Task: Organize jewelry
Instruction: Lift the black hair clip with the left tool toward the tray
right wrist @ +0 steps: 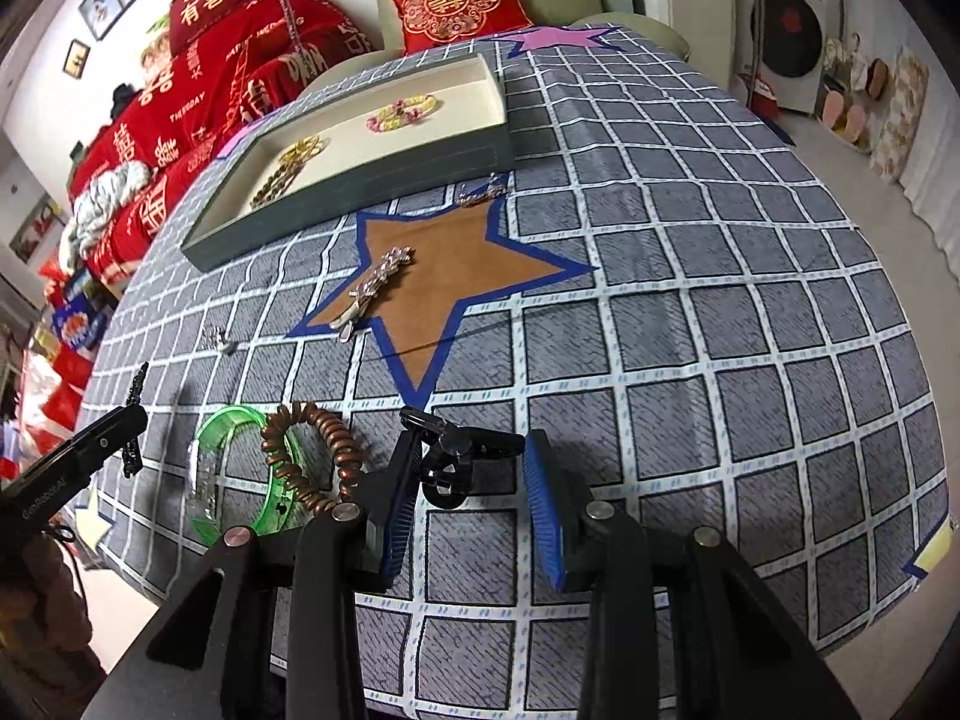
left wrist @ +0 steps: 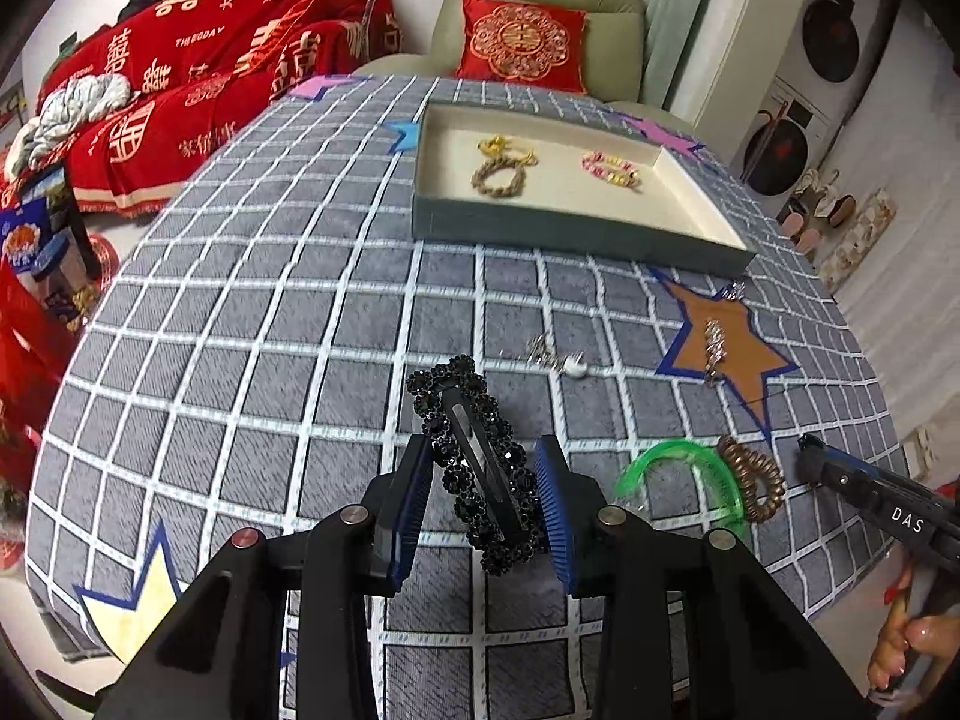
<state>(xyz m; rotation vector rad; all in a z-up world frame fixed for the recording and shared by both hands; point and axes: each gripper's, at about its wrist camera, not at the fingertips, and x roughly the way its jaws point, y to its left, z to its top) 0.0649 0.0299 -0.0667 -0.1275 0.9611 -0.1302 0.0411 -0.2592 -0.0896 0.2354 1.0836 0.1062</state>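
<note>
Left gripper [left wrist: 486,504]: held above the checked tablecloth [left wrist: 240,324]; a black beaded hair clip [left wrist: 480,468] is pinched between its 2 blue pads and is carried clear of the cloth.
Tray [left wrist: 576,237]: set at the far side of the table; a gold chain bracelet [left wrist: 499,177], a small gold piece [left wrist: 501,147] behind it and a pink-and-yellow bead bracelet [left wrist: 611,171] are seen inside.
Loose silver item [left wrist: 555,357]: laid on the cloth between the tray and the left gripper.
Brown star patch [right wrist: 438,282]: a silver rhinestone clip [right wrist: 375,288] is laid on it; a second silver piece [right wrist: 483,192] is seen at its far point, just beside the tray wall.
Green bangle [right wrist: 240,468]: laid on the cloth, touching a brown spiral hair tie [right wrist: 315,456].
Right gripper [right wrist: 468,480]: a small black claw clip [right wrist: 456,456] is gripped between its pads, pressed against the left pad; contact at the right pad cannot be told for certain.
</note>
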